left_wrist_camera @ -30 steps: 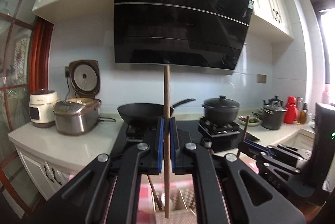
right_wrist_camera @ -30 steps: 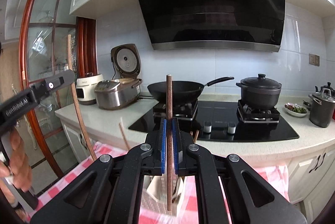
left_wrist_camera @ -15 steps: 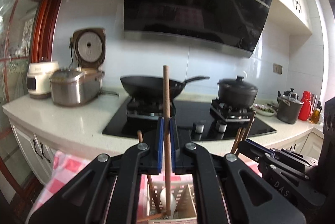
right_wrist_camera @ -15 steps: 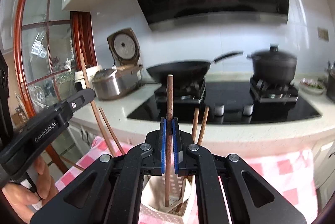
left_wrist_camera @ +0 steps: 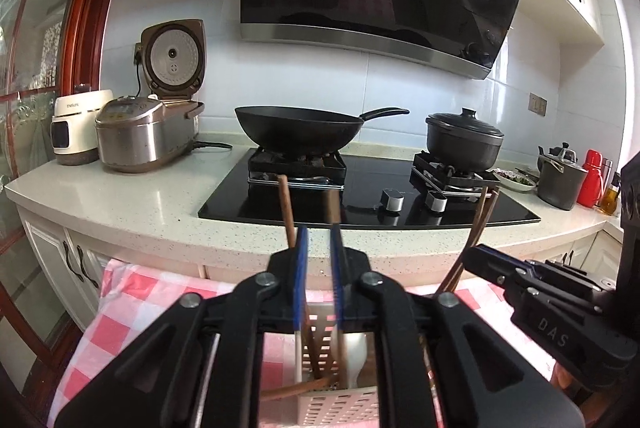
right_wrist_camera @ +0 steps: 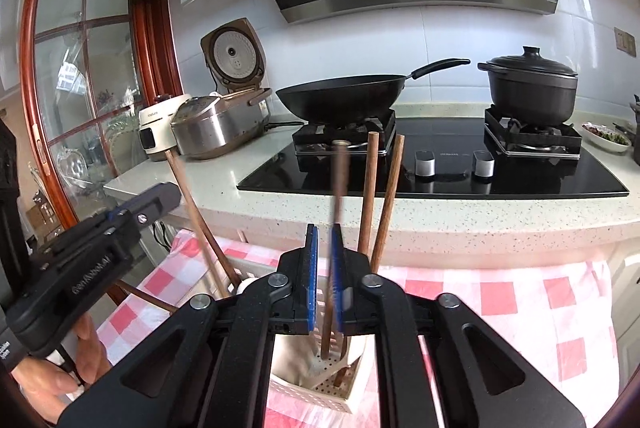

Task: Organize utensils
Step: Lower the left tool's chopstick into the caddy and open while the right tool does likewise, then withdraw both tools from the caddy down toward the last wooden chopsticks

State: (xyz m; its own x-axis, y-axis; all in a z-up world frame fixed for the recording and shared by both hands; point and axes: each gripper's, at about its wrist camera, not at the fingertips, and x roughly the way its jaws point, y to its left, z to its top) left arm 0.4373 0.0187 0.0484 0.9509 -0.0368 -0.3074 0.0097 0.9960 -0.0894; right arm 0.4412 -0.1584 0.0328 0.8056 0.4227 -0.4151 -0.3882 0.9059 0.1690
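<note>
Each camera sits on the back of a gripper and looks forward along its two black fingers, tipped a little down. The left wrist view looks past the left gripper (left_wrist_camera: 318, 268) at the stove (left_wrist_camera: 368, 196) from just in front of the counter. The right wrist view looks past the right gripper (right_wrist_camera: 324, 268) from a spot further right. Both views show the wok (left_wrist_camera: 300, 132), the black pot (left_wrist_camera: 464, 142), the rice cooker (left_wrist_camera: 148, 132), the checked cloth (left_wrist_camera: 132, 292) and the white utensil basket (left_wrist_camera: 340, 404) very close below. Each view also catches the other gripper at its edge.
</note>
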